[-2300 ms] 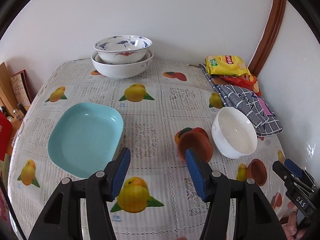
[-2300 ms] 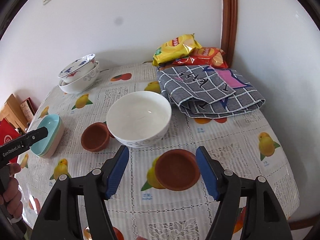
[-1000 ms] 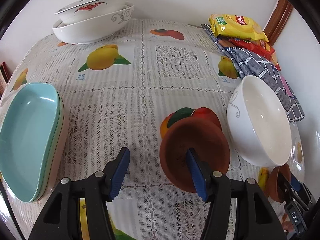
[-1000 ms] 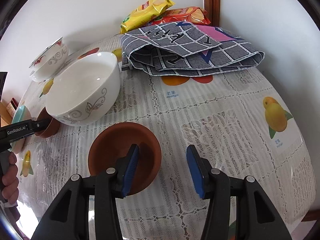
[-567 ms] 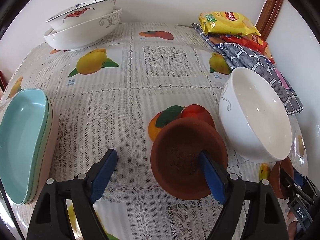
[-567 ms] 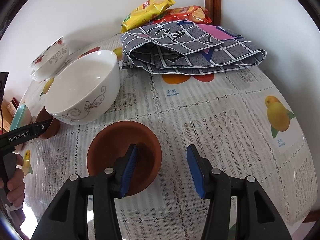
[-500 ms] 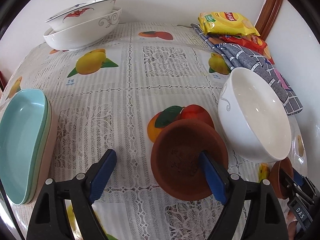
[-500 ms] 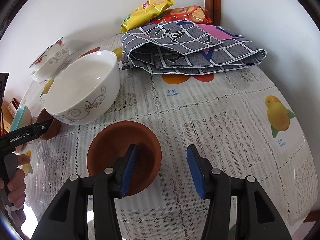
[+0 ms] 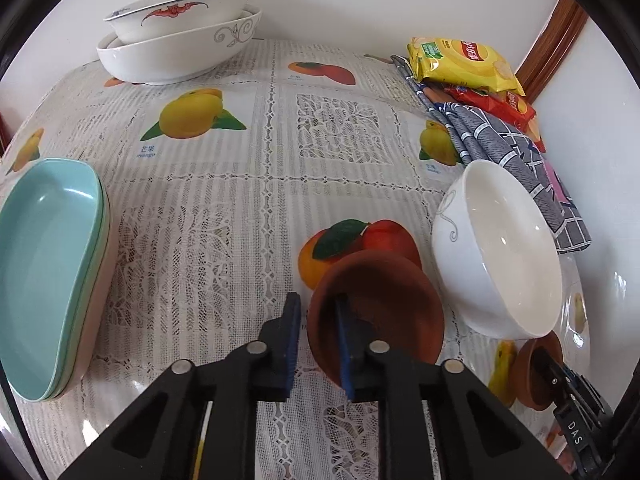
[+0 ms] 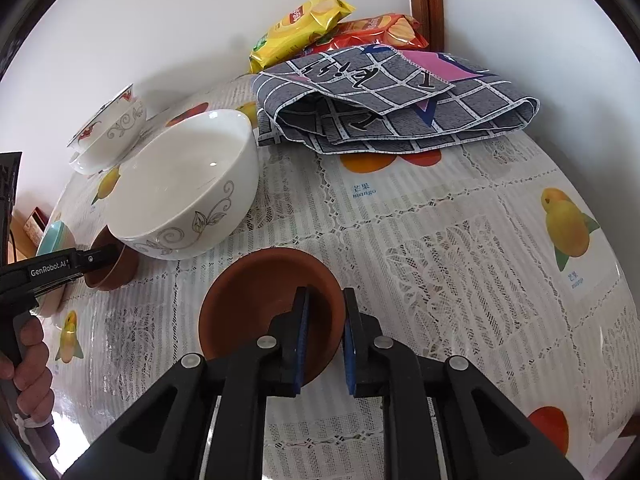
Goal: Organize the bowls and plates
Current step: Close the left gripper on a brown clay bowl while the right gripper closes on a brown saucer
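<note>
**Both grippers pinching the rims of the two brown dishes**

The counter [image 9: 256, 184], covered in a lace-and-fruit cloth, carries everything. At its far left corner sit two stacked patterned bowls [image 9: 180, 40], the smaller nested in the larger. At the near left edge is a stack of pale blue plates [image 9: 44, 256]. A folded grey checked cloth [image 10: 400, 108] with snack bags [image 10: 304, 20] behind it lies along the right wall.

A white bowl [image 10: 188, 184] stands between the two small brown dishes, close beside each. It looks glazed, smooth and breakable, probably the heaviest loose piece; a thin rim pinch could slip, so it wants a firm hold.

The left brown dish [image 9: 380, 312] is near the counter's middle. The left gripper [image 9: 316, 344] has its jaws nearly together across the dish's near-left wall, one pad outside, one inside. The right brown dish [image 10: 272, 304] is near the front right; the right gripper [image 10: 324, 340] pinches its near-right rim the same way.

Both dishes look like unglazed clay: light, stiff, rough enough to grip, but brittle at the rim. Held by one edge they will likely tilt, so lifting should be slow and setting one into the other gentle, without knocking the white bowl.
</note>
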A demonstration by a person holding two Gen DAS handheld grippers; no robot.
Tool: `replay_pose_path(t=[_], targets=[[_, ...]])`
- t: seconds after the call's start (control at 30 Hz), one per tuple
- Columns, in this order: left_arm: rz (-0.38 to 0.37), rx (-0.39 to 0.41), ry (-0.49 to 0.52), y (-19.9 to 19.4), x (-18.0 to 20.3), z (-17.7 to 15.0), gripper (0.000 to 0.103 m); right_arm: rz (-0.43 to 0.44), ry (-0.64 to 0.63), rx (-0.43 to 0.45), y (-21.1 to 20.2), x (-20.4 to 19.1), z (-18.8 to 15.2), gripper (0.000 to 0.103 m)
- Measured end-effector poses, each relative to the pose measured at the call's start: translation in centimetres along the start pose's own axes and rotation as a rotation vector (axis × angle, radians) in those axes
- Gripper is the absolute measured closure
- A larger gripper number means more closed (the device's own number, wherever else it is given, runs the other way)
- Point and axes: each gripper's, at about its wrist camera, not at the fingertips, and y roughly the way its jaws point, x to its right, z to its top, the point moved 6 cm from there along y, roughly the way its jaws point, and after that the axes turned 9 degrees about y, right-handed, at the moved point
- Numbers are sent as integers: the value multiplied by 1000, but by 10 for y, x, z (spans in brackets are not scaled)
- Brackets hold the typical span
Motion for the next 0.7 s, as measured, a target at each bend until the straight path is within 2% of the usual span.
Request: replay_pose_path(t=[0.53, 0.7], targets=[[-56, 93, 23, -47, 1, -3, 98, 1, -28, 37, -25, -19, -7, 93], [-58, 88, 22, -50, -2, -6, 99, -5, -33, 47, -33, -23, -9, 93]])
